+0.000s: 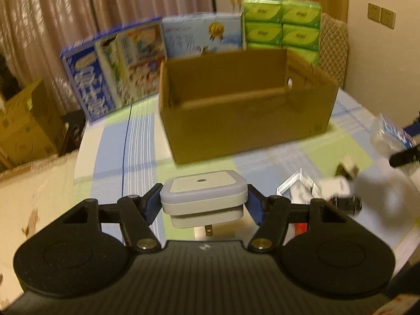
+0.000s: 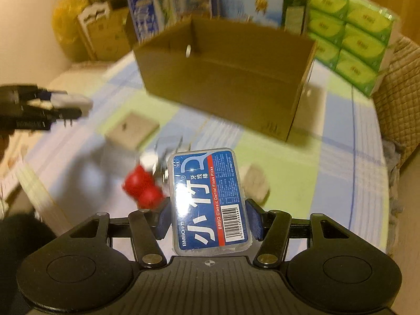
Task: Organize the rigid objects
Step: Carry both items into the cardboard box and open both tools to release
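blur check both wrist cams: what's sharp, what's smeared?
Left wrist view: white square plug-in night light between the fingers is fairly sharp; open brown cardboard box is motion-smeared. Right wrist view: blue-labelled clear floss pick box is crisp; red object beside it is smeared.

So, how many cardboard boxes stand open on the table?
1. The cardboard box stands open at the middle of the table, in front of the tissue packs. Another carton stands beside the table, not on it.
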A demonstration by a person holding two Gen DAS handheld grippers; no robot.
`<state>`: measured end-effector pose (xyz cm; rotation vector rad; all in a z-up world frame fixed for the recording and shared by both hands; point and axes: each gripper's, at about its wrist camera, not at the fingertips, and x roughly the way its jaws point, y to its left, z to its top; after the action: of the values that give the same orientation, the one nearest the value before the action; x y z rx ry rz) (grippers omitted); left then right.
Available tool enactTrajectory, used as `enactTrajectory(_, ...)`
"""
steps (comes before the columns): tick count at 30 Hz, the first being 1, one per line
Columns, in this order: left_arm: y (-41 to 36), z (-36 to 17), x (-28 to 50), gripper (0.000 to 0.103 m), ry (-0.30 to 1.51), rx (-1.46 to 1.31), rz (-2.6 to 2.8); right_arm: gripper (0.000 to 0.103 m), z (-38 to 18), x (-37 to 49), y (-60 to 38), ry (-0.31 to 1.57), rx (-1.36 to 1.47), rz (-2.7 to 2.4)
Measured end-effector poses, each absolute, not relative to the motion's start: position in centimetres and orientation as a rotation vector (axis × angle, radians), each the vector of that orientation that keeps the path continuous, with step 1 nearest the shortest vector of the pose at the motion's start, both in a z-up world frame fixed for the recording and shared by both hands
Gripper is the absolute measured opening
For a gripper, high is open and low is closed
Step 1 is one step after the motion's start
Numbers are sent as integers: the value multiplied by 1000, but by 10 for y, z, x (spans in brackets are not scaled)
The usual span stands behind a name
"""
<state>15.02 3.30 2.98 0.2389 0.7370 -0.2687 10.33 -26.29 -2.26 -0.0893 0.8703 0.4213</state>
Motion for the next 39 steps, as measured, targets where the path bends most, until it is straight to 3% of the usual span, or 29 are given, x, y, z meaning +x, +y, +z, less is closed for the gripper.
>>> enactTrajectory(11, -18, 84, 267, 62, 639, 239, -294, 55, 55, 222, -245, 705, -5, 321)
enactTrajectory(22, -40, 49, 359, 62, 751, 192, -307, 55, 10, 319, -250, 843, 132, 262)
enactTrajectory(39, -51, 10, 394, 62, 834, 203, -315, 55, -37, 344, -254, 917, 92, 219)
